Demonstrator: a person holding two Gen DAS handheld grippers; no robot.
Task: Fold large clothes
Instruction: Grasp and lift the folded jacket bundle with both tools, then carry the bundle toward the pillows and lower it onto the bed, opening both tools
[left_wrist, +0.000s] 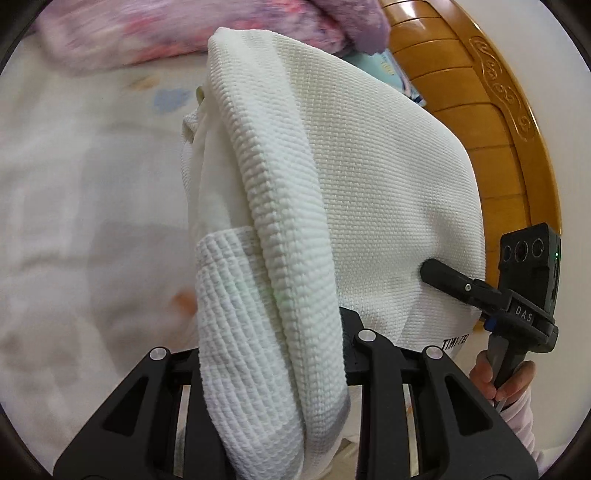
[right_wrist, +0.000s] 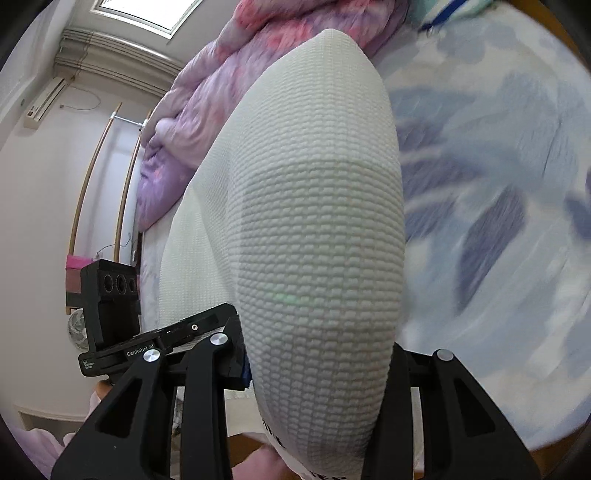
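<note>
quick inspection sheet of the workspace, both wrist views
surface: bed sheet with a blue pattern, blurred.
job's things: white waffle-knit garment, bunched, lifted off the bed.
clutter: pink-purple quilt heaped at the bed's far end.
grippers: left hand-held gripper and right hand-held gripper each shut on a fold of the garment; a hand holds the right one's handle.
cables: thin wire near a floor fan.
surroundings: carved wooden headboard, wall air conditioner.

Home bedroom, printed bedsheet (right_wrist: 498, 184), pink-purple quilt (right_wrist: 207, 110), carved wooden headboard (left_wrist: 491, 122), wall air conditioner (right_wrist: 44, 103)
</note>
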